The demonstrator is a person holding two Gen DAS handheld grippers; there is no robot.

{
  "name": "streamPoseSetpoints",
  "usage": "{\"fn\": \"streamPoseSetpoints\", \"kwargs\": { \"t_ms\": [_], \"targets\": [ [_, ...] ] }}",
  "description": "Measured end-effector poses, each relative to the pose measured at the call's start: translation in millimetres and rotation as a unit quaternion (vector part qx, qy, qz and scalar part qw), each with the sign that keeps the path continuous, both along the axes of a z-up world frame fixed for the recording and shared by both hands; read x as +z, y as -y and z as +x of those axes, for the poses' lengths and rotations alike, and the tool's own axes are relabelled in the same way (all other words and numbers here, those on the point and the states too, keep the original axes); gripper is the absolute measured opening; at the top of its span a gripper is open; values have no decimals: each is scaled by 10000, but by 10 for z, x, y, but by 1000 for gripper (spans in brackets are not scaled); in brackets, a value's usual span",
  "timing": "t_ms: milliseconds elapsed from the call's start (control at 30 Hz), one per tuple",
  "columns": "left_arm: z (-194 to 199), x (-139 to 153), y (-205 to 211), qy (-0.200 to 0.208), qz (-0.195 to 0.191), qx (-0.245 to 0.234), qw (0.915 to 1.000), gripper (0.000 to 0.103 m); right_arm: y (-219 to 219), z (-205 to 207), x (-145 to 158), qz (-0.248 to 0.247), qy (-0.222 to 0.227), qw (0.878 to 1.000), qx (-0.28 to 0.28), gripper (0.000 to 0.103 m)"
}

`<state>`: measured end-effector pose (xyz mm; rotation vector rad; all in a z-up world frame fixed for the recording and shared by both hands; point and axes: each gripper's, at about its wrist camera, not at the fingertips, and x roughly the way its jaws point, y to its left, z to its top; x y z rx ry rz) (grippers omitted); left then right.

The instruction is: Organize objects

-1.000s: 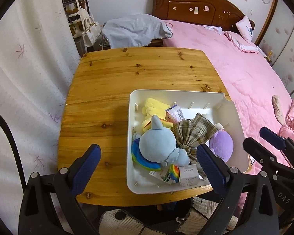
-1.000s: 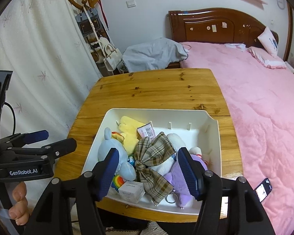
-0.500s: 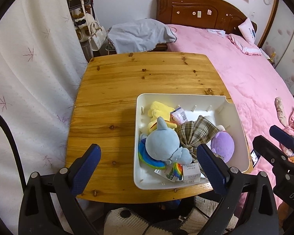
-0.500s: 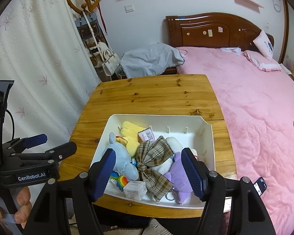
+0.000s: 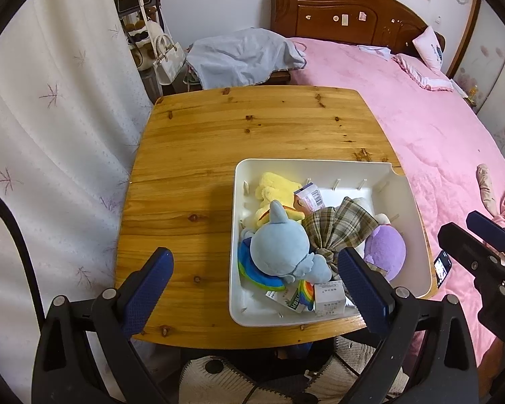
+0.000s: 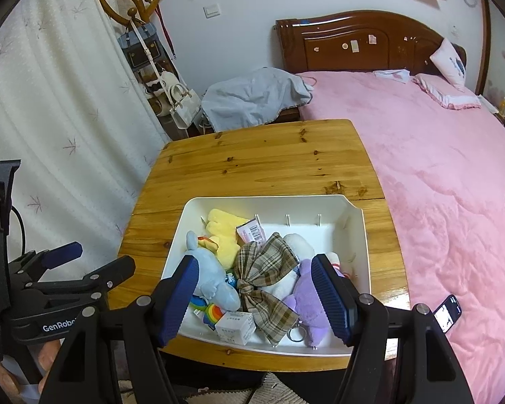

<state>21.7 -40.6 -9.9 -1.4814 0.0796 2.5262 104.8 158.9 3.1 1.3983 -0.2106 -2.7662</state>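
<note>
A white tray sits on the near right part of a wooden table. It holds a blue plush, a yellow plush, a plaid bow, a purple plush, a small white box and a barcoded packet. My left gripper is open and empty above the table's near edge. My right gripper is open and empty above the tray's near side.
A pink bed lies along the table's right side, with a phone on it. A white curtain hangs to the left. Grey cloth and hanging bags are beyond the table's far edge.
Both grippers have pulled back and up from the table, so the tray looks smaller and farther. Both stay open and empty. The tray's contents have not moved.
</note>
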Motion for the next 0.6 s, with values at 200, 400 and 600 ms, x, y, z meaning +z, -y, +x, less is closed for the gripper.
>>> {"fn": "streamPoseSetpoints", "kwargs": {
  "t_ms": [200, 400, 600],
  "targets": [
    [-14, -11, -5, 14, -25, -1, 10000, 99, -8, -63, -32, 9, 59, 10000, -23, 70],
    [-62, -39, -19, 50, -50, -11, 10000, 99, -23, -107, -54, 12, 82, 10000, -33, 70],
    [-71, -64, -49, -5, -125, -23, 9999, 99, -6, -142, -88, 5, 125, 9999, -12, 70]
  ]
}}
